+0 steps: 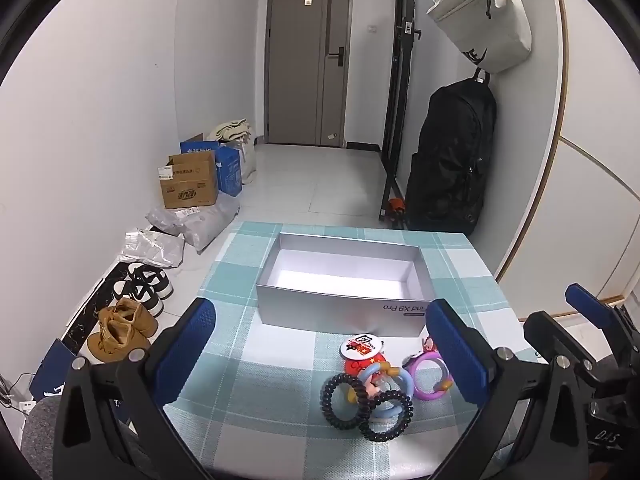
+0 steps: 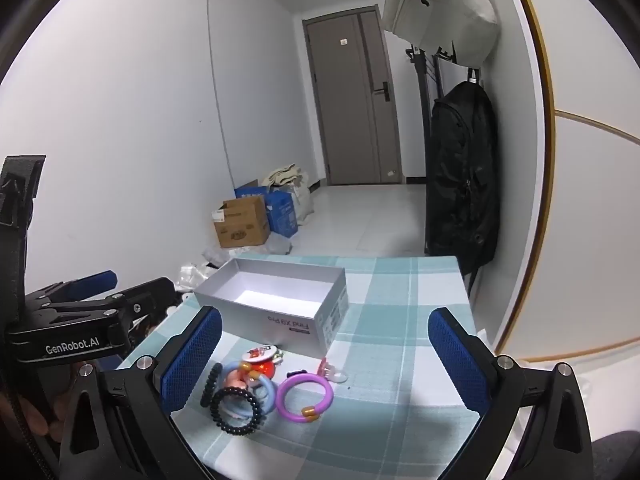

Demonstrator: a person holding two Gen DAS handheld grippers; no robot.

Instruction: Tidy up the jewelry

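Both sets of jaws stand spread as wide as they go, with nothing between the blue pads; the left gripper (image 1: 320, 350) and the right gripper (image 2: 325, 360) hang side by side over the near end of the worktop (image 2: 400, 320), each tipped downward towards it, neither touching anything.

On the checked teal-and-white cloth lies the jewelry in a small heap, just this side of the open grey box (image 1: 340, 280); the box sits lengthwise across the worktop, printed lettering on its near wall, its white floor bare and bright under the light.

Within the heap, two black coiled hair ties (image 2: 234, 410) overlap at the near edge; a pale blue ring (image 2: 264, 394) lies tangled with them, over a pinkish piece I cannot make out; behind these sit a red round piece (image 2: 267, 369) and a white round badge (image 2: 260, 353), nearly touching the box.

A purple bangle (image 2: 305, 396) with gold beads lies just to the right of the heap; beside it, further back, a small pink-and-white charm (image 2: 330, 370).

Beyond the worktop, shoes (image 1: 128, 320) and cardboard boxes (image 1: 190, 184) line the floor by the left wall; a black backpack (image 1: 452, 160) hangs on the right.
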